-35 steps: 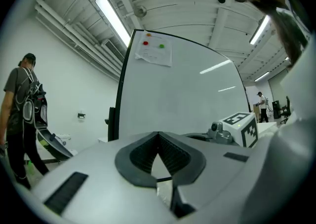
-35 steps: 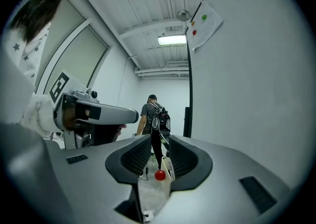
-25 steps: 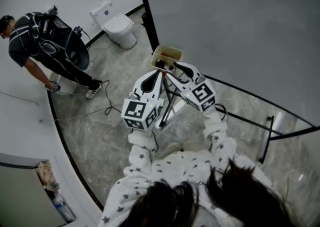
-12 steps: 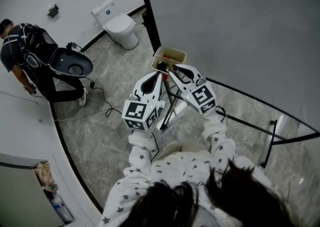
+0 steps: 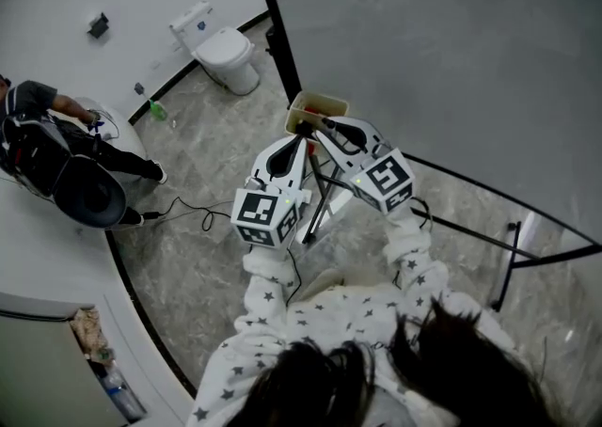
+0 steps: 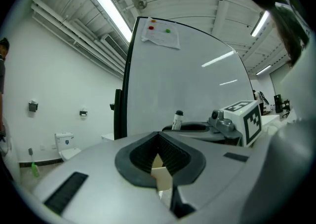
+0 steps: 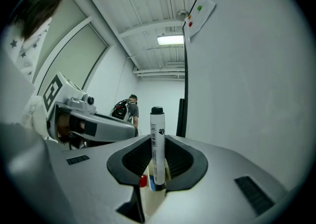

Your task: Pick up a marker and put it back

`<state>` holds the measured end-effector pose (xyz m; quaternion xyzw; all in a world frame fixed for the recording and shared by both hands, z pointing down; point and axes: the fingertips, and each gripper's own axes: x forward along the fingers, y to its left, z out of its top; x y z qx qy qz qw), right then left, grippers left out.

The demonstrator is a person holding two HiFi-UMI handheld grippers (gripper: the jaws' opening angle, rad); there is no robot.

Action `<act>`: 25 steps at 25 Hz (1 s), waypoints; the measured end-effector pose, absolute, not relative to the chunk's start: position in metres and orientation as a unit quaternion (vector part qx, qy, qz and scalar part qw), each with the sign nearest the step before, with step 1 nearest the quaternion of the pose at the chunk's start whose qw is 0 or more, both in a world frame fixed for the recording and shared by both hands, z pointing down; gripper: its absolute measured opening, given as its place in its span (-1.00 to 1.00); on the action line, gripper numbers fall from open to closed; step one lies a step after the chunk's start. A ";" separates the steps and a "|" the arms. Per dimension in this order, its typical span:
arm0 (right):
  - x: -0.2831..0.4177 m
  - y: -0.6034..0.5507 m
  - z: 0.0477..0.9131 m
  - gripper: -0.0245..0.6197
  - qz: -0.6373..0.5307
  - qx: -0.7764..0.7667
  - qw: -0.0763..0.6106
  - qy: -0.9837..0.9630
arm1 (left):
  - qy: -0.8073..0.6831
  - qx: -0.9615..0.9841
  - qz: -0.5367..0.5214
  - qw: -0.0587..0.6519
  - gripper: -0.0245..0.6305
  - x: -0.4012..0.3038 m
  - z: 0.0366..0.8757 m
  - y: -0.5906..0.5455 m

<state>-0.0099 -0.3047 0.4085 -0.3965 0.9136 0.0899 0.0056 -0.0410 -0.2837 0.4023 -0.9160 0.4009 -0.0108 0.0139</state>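
The marker [image 7: 157,144], white with a black cap on top, stands upright between the right tongs [image 7: 158,166]. They have just been closing and now clamp its lower body at a middling width. It sits at the mouth of the tan box [image 5: 324,96], which tops a tripod stand [image 5: 318,195] beside the whiteboard [image 5: 451,58].

The left tongs [image 6: 160,161] reach the box from the other side. They stand narrow, with a tan corner of the box wedged between their pads, seemingly pinching it to steady it.

My reading is that the pick-up has only got as far as the grasp. Lifting the marker clear of the box and setting it back inside are both left.

The marker's foot is hidden behind the right tongs, so whether it has left the box I cannot tell. A red cap [image 7: 142,181] and a blue bit [image 7: 150,184] beside it are probably other markers. In the head view both tongs cover the box's mouth.
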 end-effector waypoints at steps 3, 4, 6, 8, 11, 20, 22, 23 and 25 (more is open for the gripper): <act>-0.007 -0.300 0.381 -0.69 0.084 -0.391 0.014 0.916 | 0.399 -0.917 -0.011 0.011 -0.92 -0.040 0.386 -0.281; -0.005 -0.297 0.371 -0.69 0.079 -0.390 0.016 0.917 | 0.396 -0.918 -0.010 0.009 -0.92 -0.039 0.378 -0.280; -0.002 -0.290 0.349 -0.69 0.073 -0.386 0.020 0.919 | 0.391 -0.920 -0.009 0.008 -0.92 -0.036 0.359 -0.274; 0.000 -0.282 0.328 -0.69 0.075 -0.381 0.022 0.921 | 0.387 -0.922 -0.011 0.011 -0.92 -0.033 0.340 -0.269; 0.001 -0.274 0.308 -0.69 0.084 -0.376 0.014 0.922 | 0.379 -0.925 -0.017 0.015 -0.92 -0.028 0.320 -0.263; 0.005 -0.263 0.304 -0.69 0.090 -0.374 0.019 0.923 | 0.363 -0.932 0.003 0.017 -0.92 -0.020 0.310 -0.252; 0.005 -0.263 0.299 -0.69 0.096 -0.375 0.020 0.922 | 0.362 -0.932 0.006 0.018 -0.92 -0.020 0.308 -0.253; 0.005 -0.262 0.298 -0.69 0.098 -0.376 0.021 0.921 | 0.362 -0.932 0.006 0.019 -0.92 -0.020 0.308 -0.254; 0.005 -0.261 0.295 -0.69 0.099 -0.376 0.023 0.921 | 0.365 -0.931 0.004 0.021 -0.92 -0.021 0.307 -0.254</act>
